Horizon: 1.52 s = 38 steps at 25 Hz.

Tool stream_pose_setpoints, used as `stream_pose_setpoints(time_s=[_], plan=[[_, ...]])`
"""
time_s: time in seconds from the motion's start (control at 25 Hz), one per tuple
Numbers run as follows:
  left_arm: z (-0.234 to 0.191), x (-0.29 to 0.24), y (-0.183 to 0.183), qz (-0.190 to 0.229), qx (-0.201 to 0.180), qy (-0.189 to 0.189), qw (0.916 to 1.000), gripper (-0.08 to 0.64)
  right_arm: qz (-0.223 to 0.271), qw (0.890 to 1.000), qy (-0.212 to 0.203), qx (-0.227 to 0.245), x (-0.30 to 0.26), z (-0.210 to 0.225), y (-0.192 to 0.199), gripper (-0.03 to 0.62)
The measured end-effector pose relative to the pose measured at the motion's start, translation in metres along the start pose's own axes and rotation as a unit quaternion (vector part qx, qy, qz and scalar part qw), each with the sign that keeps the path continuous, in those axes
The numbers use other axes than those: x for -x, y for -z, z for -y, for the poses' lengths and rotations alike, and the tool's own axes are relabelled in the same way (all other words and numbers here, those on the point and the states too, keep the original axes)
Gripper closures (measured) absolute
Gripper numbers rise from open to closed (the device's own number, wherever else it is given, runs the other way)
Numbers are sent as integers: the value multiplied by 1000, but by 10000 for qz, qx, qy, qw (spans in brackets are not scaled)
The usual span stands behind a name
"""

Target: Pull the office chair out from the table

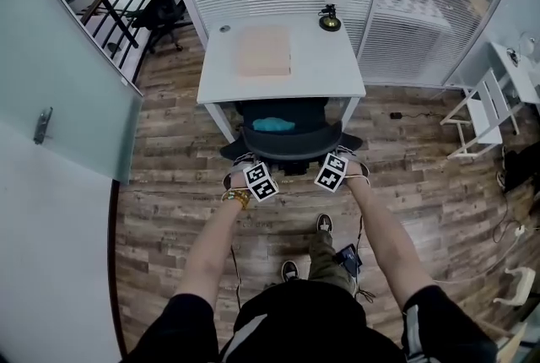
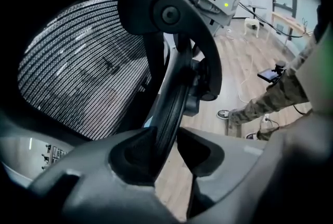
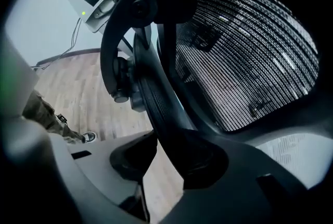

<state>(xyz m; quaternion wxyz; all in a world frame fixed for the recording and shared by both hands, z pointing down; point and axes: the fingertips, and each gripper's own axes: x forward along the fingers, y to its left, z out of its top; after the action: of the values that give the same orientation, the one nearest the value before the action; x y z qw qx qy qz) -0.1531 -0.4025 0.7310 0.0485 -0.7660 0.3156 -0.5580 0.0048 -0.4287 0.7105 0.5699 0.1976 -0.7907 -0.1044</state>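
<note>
Office chair (image 1: 291, 140) at the bench (image 1: 333, 70), held by the left claw (image 2: 165, 142) and the right claw (image 3: 162, 150).
The chair stands at 12 o'clock from the person, its seat reaching under the white bench's 6 o'clock edge. Each of the 2 claws pinches the backrest's black rim, the left one toward the rim's 9 o'clock end and the right one toward its 3 o'clock end. A lamp (image 1: 330, 17) sits at the bench's 1 o'clock corner.

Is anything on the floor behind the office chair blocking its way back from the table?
Nothing visible lies on the wood floor behind the office chair; only the person's own shoes stand there. The left gripper and right gripper are shut on its backrest rim.
</note>
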Motion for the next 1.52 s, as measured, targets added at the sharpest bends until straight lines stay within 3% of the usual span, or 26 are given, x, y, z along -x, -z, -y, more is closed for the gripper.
stream_pose_setpoints(time_s=[0.72,1.52], plan=[[36,22,8,30,-130,11,9999,426,48,9998,196,-57,21,-38,6,462],[97,52,8,4,-219,109,9997,425,-232,9993,270,-148,47,-92,31,460]])
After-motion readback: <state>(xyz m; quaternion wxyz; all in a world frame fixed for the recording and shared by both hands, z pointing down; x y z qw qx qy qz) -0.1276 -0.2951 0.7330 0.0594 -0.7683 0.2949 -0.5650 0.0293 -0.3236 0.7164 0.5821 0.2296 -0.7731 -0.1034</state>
